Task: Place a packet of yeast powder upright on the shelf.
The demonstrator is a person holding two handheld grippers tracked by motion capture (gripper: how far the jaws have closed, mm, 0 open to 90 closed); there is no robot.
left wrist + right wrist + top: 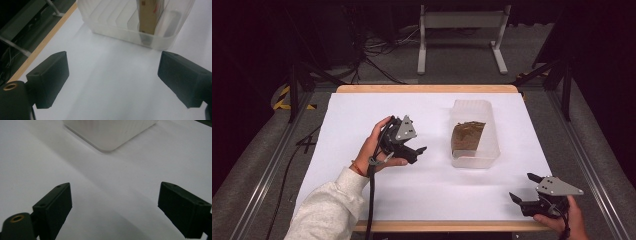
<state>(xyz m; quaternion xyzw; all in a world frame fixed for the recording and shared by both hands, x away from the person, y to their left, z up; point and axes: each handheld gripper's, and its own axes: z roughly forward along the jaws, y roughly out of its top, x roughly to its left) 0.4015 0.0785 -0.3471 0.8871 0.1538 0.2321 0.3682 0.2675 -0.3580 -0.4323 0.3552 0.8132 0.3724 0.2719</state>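
The white surface [362, 115] lies bare between the left tongs [421, 150] and the clear plastic bin [492, 145], so that approach is open. The bin's walls, and the brown slab [468, 136] standing inside (upright in a slot), block passage there. Bare room also separates the right tongs [523, 187] from the bin.

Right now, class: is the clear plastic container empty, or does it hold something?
Not empty. The clear container holds a brown flat item, standing on edge between its ribs in the left gripper view.

black two-jaw left gripper [421, 149], grey plate, trailing cable; cream sleeve [329, 207], orange wristband [356, 169] beside it.
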